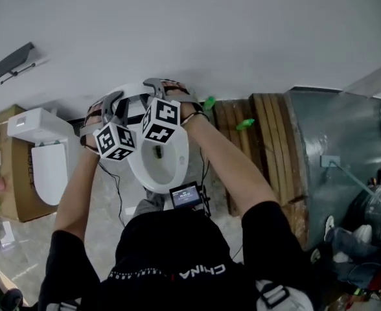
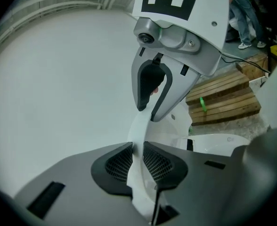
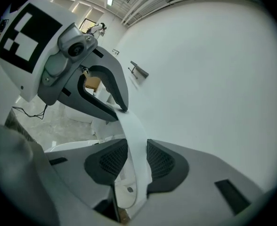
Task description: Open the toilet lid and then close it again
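Left gripper [image 2: 137,160] and right gripper [image 3: 137,160] each closed tight on the edge of the toilet lid [image 3: 133,126]

A: Head view: toilet lid [image 1: 131,94] mostly hidden behind left gripper [image 1: 115,102] and right gripper [image 1: 157,86]; hinge hidden too.
B: Confirmed. Bowl [image 1: 159,164] front covered by small screen [image 1: 185,195]. Cardboard box [image 1: 15,206] cut by left edge; clutter [image 1: 372,238] at far right too small to identify.

The head view is looking steeply down from above; both gripper views are peering closely along their jaws, sharing the toilet lid [image 2: 137,140].
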{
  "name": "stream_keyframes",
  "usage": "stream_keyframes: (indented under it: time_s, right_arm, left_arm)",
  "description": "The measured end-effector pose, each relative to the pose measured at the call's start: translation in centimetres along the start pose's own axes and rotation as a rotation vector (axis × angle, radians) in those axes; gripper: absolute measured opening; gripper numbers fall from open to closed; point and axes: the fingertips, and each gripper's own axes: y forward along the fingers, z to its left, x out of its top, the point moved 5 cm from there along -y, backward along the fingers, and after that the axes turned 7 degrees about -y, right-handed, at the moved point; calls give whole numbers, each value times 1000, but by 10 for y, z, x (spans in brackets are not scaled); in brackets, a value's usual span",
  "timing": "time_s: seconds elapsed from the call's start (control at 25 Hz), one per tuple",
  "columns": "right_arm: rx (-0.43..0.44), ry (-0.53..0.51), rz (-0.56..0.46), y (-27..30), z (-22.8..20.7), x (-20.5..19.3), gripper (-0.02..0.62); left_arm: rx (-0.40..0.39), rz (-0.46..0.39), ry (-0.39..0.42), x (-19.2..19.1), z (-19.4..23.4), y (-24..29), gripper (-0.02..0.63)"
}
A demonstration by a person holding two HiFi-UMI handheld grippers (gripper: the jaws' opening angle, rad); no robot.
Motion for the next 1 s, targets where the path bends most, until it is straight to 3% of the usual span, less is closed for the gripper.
stream_keyframes:
  time_s: [0.32,0.48,0.8,0.88,1.0]
  right_arm:
    - [-66,81,88,50,-59,6,129]
    - [-97,112,68,72,-81,5,127]
    - [-95,106,78,98,-114,-23,118]
    - [-97,105,69,105,-122,-29,77]
    - [-84,103,60,119,-135,-32,67]
  left_arm:
    - [-93,-32,49,5,56,54,75]
    - [-115,-19,9,4,77,80,75]
    - [-76,21,-32,5,107,123,69]
    - [-71,41,-44,5,111,134,69]
    - [-69,62,-63,5,121,150,69]
